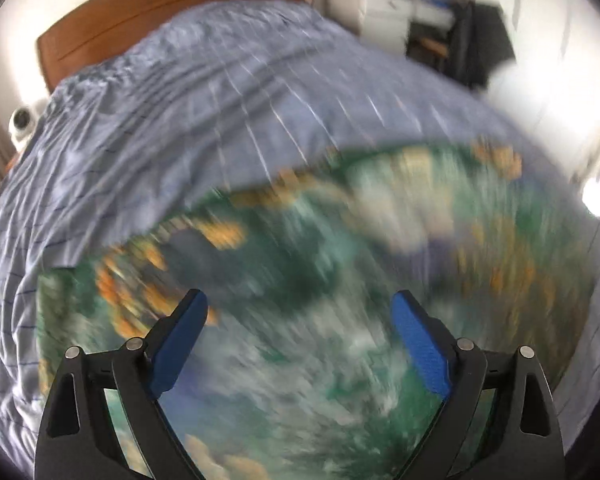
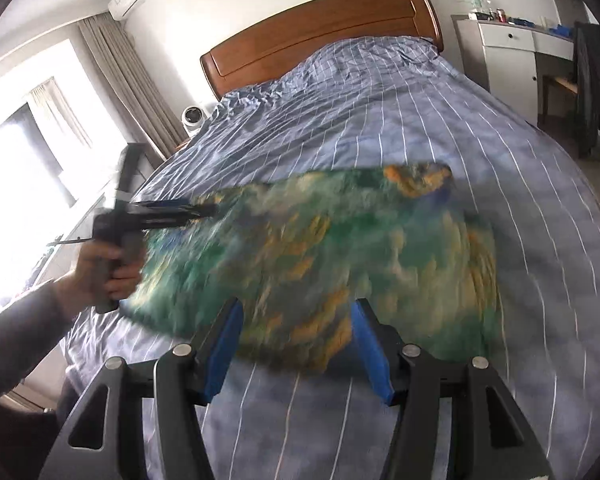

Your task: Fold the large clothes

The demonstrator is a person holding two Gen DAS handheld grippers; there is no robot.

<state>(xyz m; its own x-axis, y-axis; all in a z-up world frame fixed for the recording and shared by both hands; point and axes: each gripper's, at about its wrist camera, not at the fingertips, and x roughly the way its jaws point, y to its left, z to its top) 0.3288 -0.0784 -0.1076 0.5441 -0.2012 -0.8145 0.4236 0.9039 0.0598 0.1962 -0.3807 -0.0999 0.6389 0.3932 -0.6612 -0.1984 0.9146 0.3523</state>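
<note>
two blue fingers of the left claw (image 1: 298,334) stand wide apart in the left wrist view, nothing between them, hovering over a green and orange printed garment (image 1: 320,300) that fills the lower frame in heavy blur; the garment lies on a blue striped bedspread (image 1: 180,120) with a wooden headboard (image 1: 160,12) behind, and its far edge runs across the middle of the picture. from the right wrist view the right claw (image 2: 296,346) is likewise spread open and empty, its fingers framing the near edge of the garment (image 2: 320,256), which sits as a broad, roughly rectangular piece in the middle of the bed (image 2: 380,120); the cloth is smeared by motion, so whether it is already folded once cannot be told. at the left of this view the person's left hand (image 2: 104,272) holds the other tool low at the garment's left edge, its tip blurred against the cloth, touching or just above it. by my reading the step in hand is a reach between folds, both claws free. the next move calls for each claw to close on an edge or corner, then carry it across evenly.
</note>
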